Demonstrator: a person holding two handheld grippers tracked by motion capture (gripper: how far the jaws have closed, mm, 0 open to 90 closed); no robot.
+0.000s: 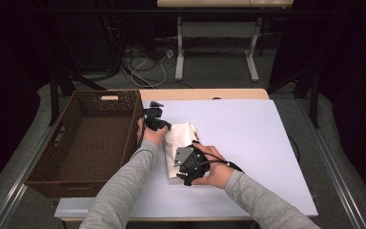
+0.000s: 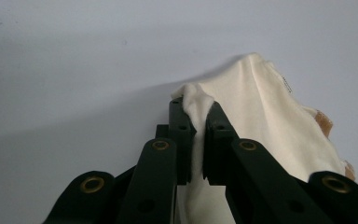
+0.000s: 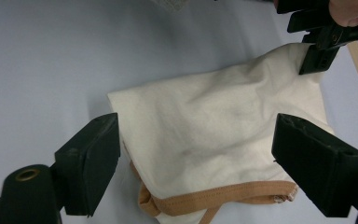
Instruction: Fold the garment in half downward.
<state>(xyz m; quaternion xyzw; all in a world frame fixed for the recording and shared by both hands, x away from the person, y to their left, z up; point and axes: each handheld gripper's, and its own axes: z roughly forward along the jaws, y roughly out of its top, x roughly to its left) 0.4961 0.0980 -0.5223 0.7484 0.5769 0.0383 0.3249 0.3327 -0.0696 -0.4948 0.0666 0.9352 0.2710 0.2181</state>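
Two grippers on one cream cloth bag (image 3: 214,121), left gripper (image 2: 196,116) pinching its corner, right gripper (image 3: 196,154) spread wide above it, wicker basket (image 1: 83,138) beside.

A cream cloth bag (image 3: 219,126) with tan straps (image 3: 214,199) is seen crumpled on the white table, just beside the wicker basket. One corner is pinched up into a raised fold; the rest lies slack and wrinkled.

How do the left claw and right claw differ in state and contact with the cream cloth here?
The left claw is shut, pinching a fold at the cream cloth edge; the right claw is wide open, gripping nothing. The left lifts a corner, while the right hovers above the tan-trimmed end. Both are black and hand-held.
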